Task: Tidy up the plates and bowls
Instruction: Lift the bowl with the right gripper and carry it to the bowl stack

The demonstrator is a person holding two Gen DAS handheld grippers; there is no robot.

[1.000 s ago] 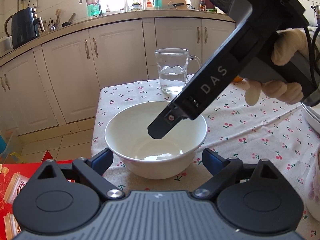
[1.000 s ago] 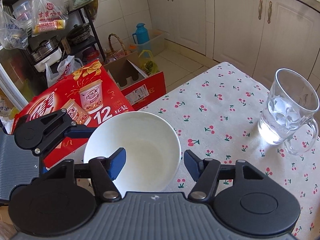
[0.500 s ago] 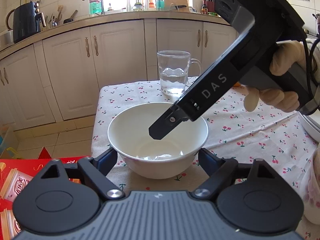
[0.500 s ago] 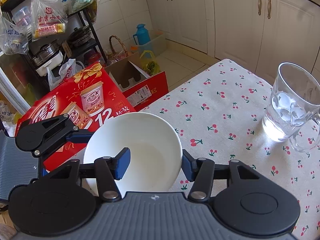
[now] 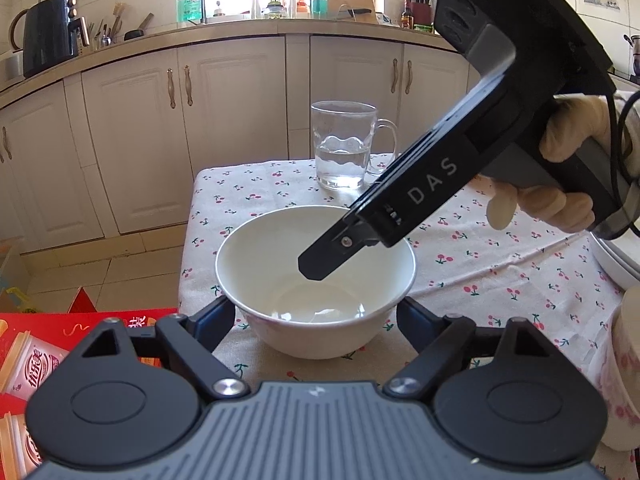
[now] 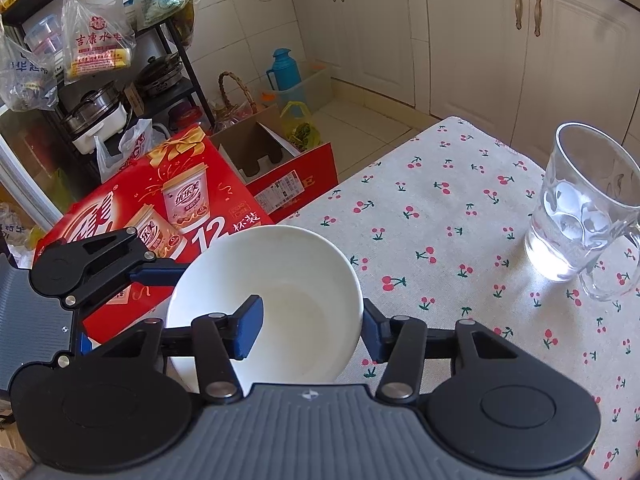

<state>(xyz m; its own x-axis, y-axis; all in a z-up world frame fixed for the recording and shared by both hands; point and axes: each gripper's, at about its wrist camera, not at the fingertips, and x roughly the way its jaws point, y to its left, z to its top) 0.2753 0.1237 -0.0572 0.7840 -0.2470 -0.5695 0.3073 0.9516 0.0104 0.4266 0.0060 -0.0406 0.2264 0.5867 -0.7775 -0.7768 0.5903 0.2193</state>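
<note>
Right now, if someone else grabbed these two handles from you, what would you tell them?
Left gripper: its fingers sit on opposite outer sides of the white bowl and seem to press it.
Right gripper: shut over the bowl's wall, one finger inside and one outside.
The bowl stands at the corner of the table; the glass mug is behind it, and the white dishes are at the right edge.
Done: bowl gripped.
Left: probably lift it and set it with the dishes.
</note>
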